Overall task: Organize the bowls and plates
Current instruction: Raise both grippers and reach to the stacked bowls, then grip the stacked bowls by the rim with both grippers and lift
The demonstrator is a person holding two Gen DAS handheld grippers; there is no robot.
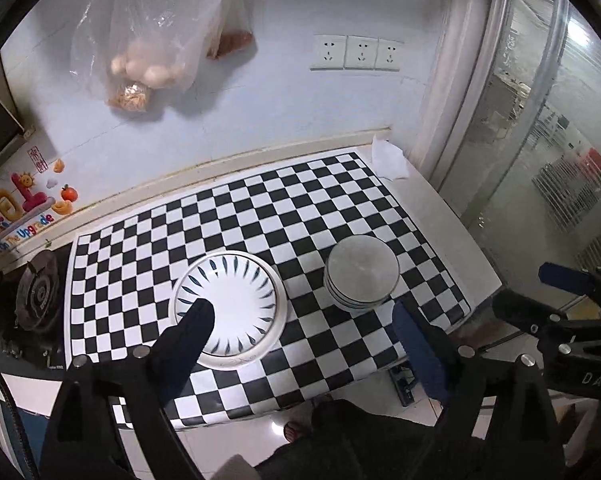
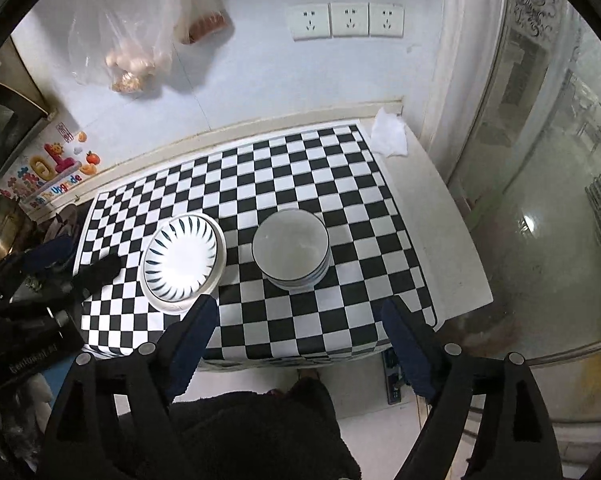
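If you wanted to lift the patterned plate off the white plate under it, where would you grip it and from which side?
Probably by its raised rim on the edge nearest the table's front, coming in from the front at a low angle. The patterned plate lies flat and nested inside the larger white plate, so only its rim offers a hold. The stacked bowls stand apart from it, out of the way.

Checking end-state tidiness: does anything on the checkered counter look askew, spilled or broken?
Nothing stands out. The patterned plates sit nested, the bowl stack stands upright beside them, apart. Only a crumpled tissue lies at the far corner.
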